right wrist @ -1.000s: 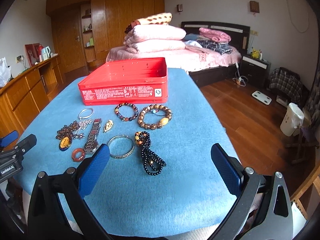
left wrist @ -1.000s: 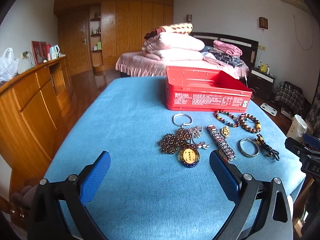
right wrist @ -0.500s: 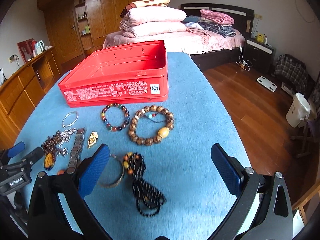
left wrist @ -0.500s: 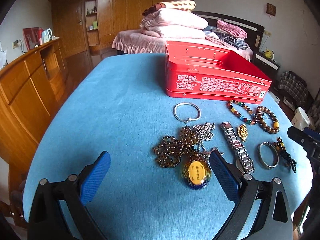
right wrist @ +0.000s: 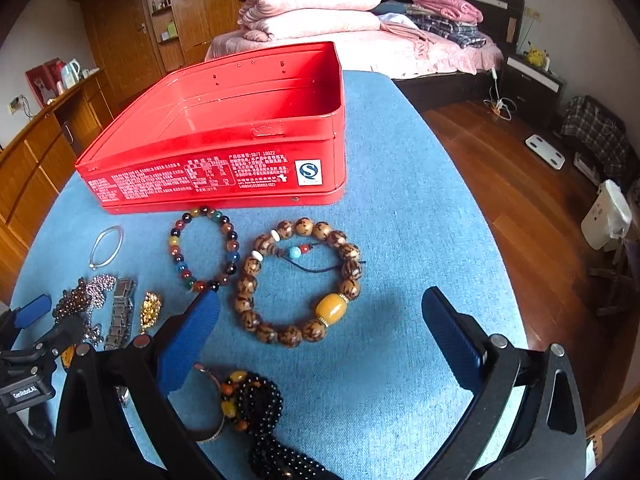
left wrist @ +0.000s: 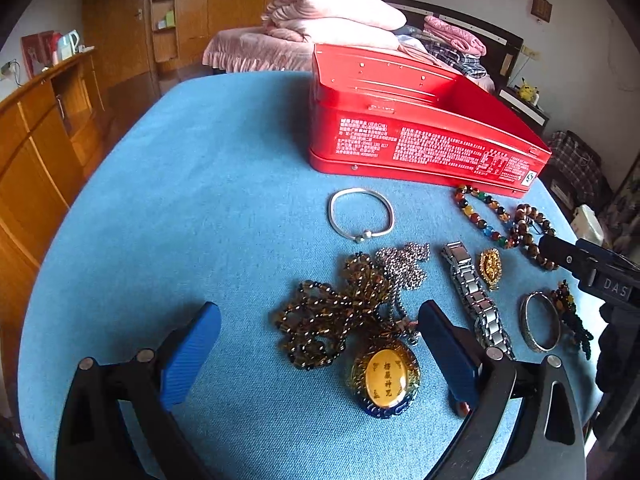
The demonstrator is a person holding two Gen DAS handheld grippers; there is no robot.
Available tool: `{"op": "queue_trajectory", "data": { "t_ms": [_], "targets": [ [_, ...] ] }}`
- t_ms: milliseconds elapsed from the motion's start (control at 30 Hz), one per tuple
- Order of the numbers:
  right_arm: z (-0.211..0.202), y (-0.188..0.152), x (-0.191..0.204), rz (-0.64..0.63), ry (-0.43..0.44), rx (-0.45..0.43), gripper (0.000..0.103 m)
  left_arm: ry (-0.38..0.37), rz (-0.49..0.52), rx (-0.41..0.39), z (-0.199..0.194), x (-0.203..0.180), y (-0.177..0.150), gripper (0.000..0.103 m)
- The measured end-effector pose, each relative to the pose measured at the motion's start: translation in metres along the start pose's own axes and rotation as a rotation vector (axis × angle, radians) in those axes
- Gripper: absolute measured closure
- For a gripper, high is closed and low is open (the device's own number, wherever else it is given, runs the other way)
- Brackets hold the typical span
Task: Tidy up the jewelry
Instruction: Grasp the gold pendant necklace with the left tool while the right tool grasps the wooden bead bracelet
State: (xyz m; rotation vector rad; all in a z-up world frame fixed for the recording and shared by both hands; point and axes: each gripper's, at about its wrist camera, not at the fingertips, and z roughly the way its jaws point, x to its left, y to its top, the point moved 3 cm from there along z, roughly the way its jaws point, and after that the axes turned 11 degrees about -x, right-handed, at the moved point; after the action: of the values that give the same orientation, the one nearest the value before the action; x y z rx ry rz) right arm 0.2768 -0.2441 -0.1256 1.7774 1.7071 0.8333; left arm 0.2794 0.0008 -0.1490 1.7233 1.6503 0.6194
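An open red tin (left wrist: 420, 136) stands at the far side of the blue table; it also shows in the right wrist view (right wrist: 224, 148). My left gripper (left wrist: 318, 350) is open, low over a brown bead necklace (left wrist: 332, 316) with a yellow pendant (left wrist: 386, 376). A thin silver bangle (left wrist: 360, 216), a metal watch band (left wrist: 474, 304) and a gold charm (left wrist: 491, 266) lie nearby. My right gripper (right wrist: 320, 330) is open over a large wooden bead bracelet (right wrist: 300, 280). A coloured bead bracelet (right wrist: 204, 248) and black beads (right wrist: 260, 404) lie beside it.
A wide silver bangle (left wrist: 540, 326) lies at the table's right edge. A wooden cabinet (left wrist: 36, 136) runs along the left. A bed with stacked pillows (right wrist: 312, 4) is behind the table. Wooden floor (right wrist: 520, 200) drops off to the right.
Both grippers have moved forward and down toward the jewelry. The left one now hangs over the brown necklace, the right one over the wooden bead bracelet. Both stay open.
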Motion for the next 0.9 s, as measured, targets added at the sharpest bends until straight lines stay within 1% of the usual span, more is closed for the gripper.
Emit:
{"op": "queue_trajectory", "data": {
  "t_ms": [133, 200, 333, 400, 433, 467, 600, 667, 767, 833, 900],
  "targets": [
    [-0.003, 0.006, -0.008, 0.033, 0.019, -0.008, 0.005, -0.017, -0.001, -0.002, 0.001, -0.001, 0.001, 0.009],
    [-0.002, 0.010, -0.014, 0.041, 0.005, 0.000, 0.005, -0.009, 0.008, -0.004, 0.002, -0.001, 0.003, 0.021],
    [0.006, 0.012, -0.020, 0.069, 0.009, 0.036, 0.005, -0.017, 0.024, -0.005, 0.002, -0.004, 0.005, 0.034],
    [0.010, 0.012, -0.021, 0.069, 0.007, 0.049, 0.011, -0.021, 0.028, -0.003, 0.004, -0.005, 0.007, 0.044],
    [0.013, 0.011, -0.022, 0.074, 0.011, 0.060, 0.019, -0.025, 0.029, -0.001, 0.004, -0.006, 0.009, 0.046],
    [0.015, 0.010, -0.022, 0.079, 0.015, 0.067, 0.024, -0.036, 0.028, 0.002, 0.005, -0.007, 0.010, 0.049],
    [0.015, 0.010, -0.024, 0.064, -0.003, 0.059, 0.034, -0.045, 0.033, 0.007, 0.008, -0.012, 0.013, 0.054],
    [0.016, 0.010, -0.024, 0.062, -0.007, 0.059, 0.041, -0.049, 0.039, 0.007, 0.009, -0.013, 0.013, 0.057],
    [0.020, 0.011, -0.026, 0.023, -0.032, 0.062, 0.046, -0.056, 0.033, 0.008, 0.010, -0.013, 0.014, 0.060],
    [0.020, 0.010, -0.023, -0.017, -0.048, 0.061, 0.048, -0.058, 0.026, 0.011, 0.010, -0.012, 0.015, 0.064],
    [0.019, 0.008, -0.022, -0.023, -0.042, 0.057, 0.053, -0.069, 0.005, 0.015, 0.009, -0.010, 0.015, 0.070]
  ]
}}
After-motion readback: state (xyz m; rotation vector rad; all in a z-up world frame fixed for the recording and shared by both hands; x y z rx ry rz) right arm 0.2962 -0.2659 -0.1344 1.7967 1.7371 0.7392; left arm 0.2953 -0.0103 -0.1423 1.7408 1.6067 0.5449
